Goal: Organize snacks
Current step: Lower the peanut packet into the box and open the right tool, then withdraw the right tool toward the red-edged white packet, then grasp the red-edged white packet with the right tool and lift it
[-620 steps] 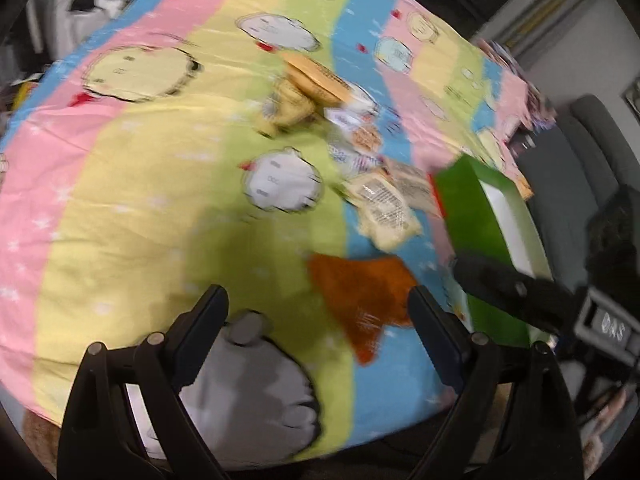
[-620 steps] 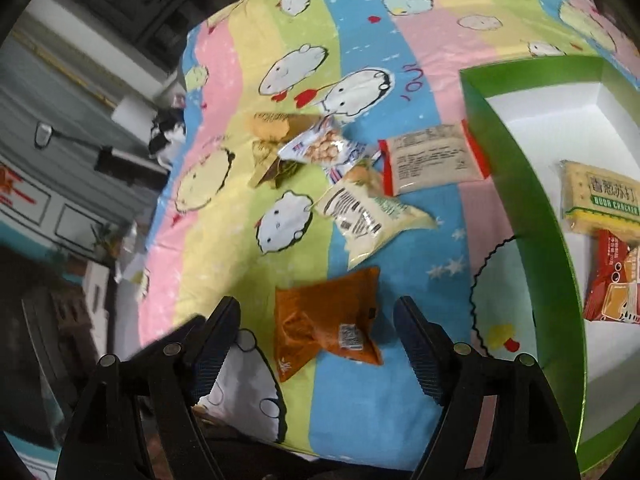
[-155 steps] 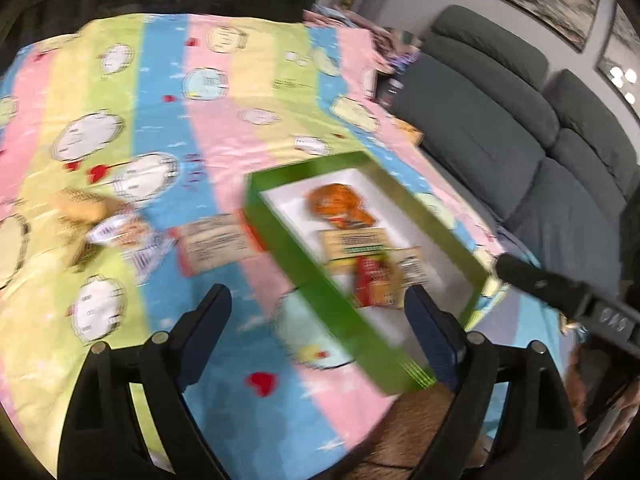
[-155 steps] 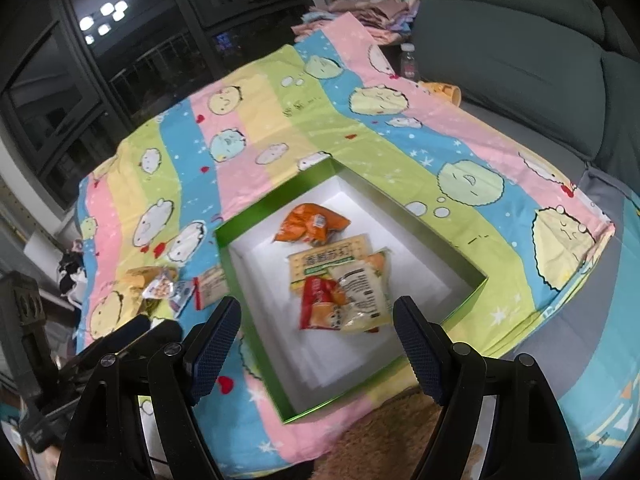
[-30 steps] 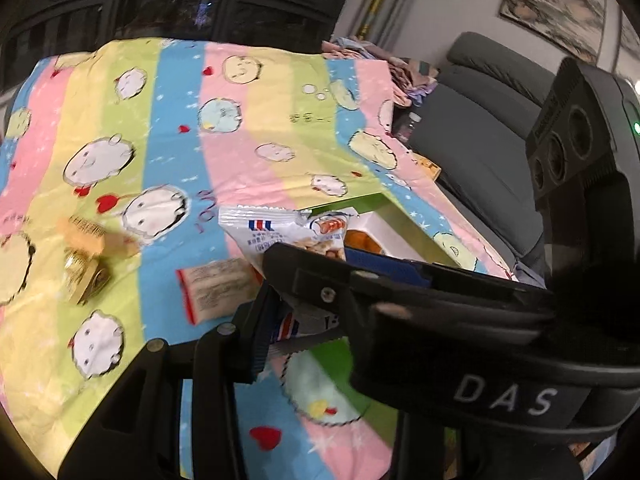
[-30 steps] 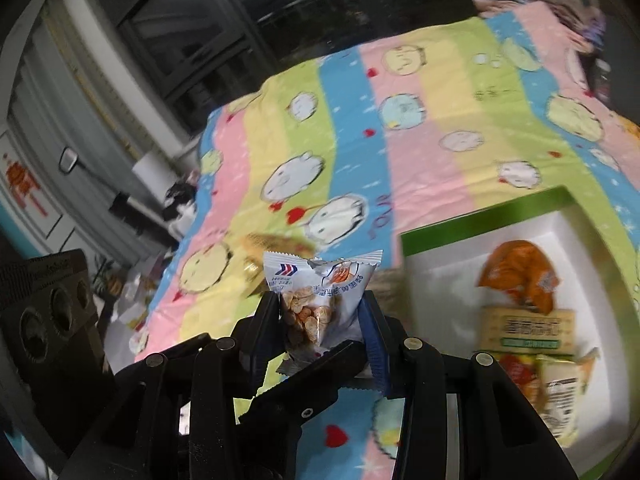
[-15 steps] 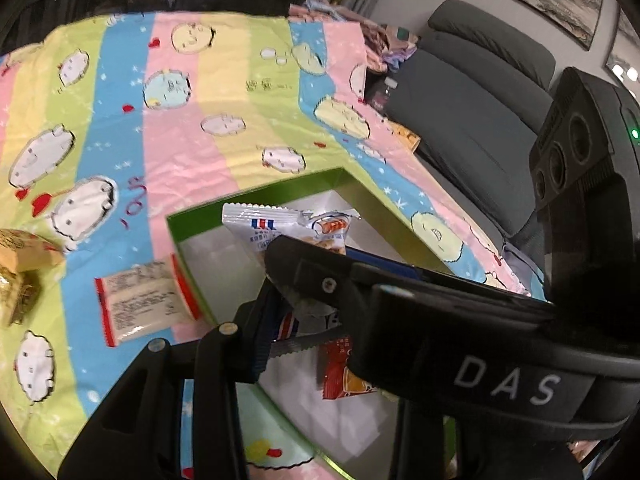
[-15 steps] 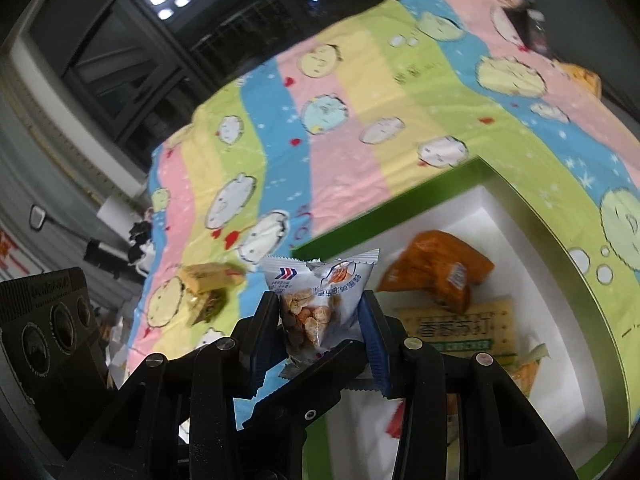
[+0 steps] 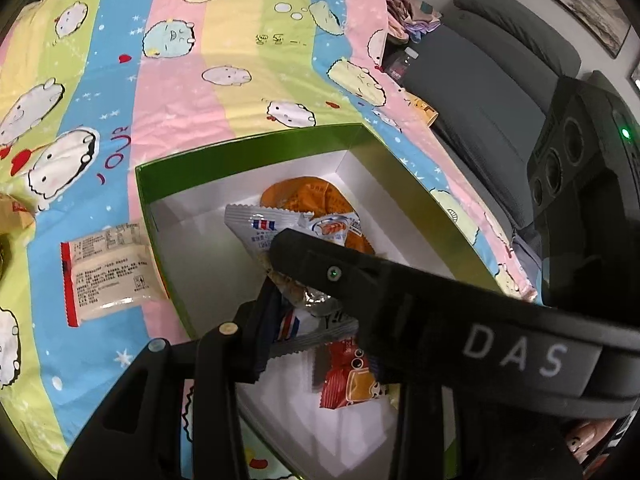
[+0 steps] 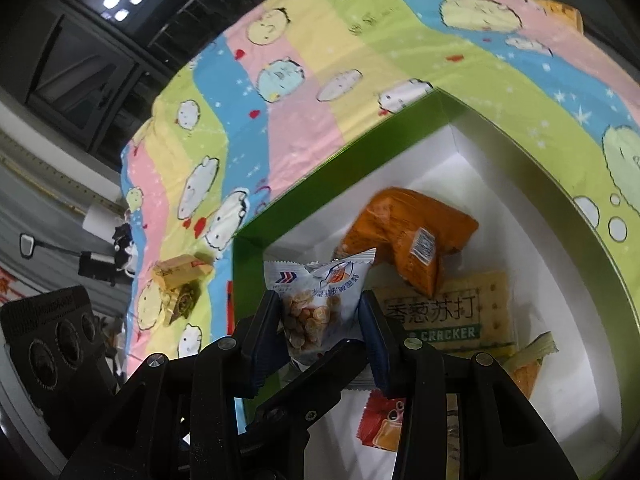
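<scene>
Snack pack [image 10: 320,312] is pinched between the right gripper [image 10: 320,320] pads, over the green box [image 10: 280,220] near its front-left corner. Left gripper [image 9: 280,304] is narrow, beside the pack; whether it grips, can't tell. Step: drop-off. Next: lower w/ care, release beside orange bag [image 10: 412,236].

red pkt [image 10: 380,424] half hidden, cracker pack [image 10: 444,312] partly covered
</scene>
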`<move>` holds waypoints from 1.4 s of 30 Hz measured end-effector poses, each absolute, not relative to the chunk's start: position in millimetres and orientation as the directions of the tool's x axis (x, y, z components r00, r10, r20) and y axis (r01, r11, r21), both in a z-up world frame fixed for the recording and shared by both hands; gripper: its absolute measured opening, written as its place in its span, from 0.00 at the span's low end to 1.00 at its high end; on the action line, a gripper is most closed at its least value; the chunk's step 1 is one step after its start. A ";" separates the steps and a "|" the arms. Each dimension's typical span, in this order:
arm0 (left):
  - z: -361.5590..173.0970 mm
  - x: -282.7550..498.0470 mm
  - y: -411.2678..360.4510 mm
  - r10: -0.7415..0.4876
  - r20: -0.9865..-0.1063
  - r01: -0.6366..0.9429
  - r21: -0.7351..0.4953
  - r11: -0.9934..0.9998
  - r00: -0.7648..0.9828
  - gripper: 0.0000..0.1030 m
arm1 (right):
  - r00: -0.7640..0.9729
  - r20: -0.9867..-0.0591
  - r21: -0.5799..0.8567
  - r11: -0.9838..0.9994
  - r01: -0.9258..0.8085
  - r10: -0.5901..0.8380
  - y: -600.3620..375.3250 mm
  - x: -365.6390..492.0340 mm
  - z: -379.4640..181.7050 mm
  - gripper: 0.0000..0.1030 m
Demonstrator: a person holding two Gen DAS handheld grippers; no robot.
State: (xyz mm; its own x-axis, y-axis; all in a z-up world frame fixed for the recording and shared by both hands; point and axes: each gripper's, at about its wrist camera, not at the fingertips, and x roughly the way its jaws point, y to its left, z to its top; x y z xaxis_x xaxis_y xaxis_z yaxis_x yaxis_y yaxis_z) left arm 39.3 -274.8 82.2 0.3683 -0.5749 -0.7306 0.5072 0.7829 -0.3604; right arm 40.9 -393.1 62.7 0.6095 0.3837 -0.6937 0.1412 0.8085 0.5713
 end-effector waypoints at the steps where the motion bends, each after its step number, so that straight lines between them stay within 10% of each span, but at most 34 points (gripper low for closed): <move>1: 82.5 38.8 -275.4 -0.572 -0.732 0.507 -0.357 0.785 0.370 0.36 | 0.610 -0.693 0.574 0.806 0.143 0.385 -393.8 40.6 62.3 0.43; 16: 121.8 21.7 -215.1 -0.608 -0.641 0.470 -0.403 0.786 0.468 0.62 | 0.697 -0.656 0.539 0.827 0.162 0.291 -393.7 22.0 95.2 0.64; 23: 132.6 6.2 -137.7 -0.439 -0.639 0.332 -0.289 0.898 0.632 0.82 | 0.712 -0.651 0.508 0.848 0.149 0.265 -367.6 19.8 112.8 0.64; 42: 68.7 10.5 12.8 -0.305 -0.720 0.072 -0.336 0.939 0.624 0.85 | 0.450 -0.879 0.196 0.980 0.045 0.155 -201.8 96.7 46.5 0.64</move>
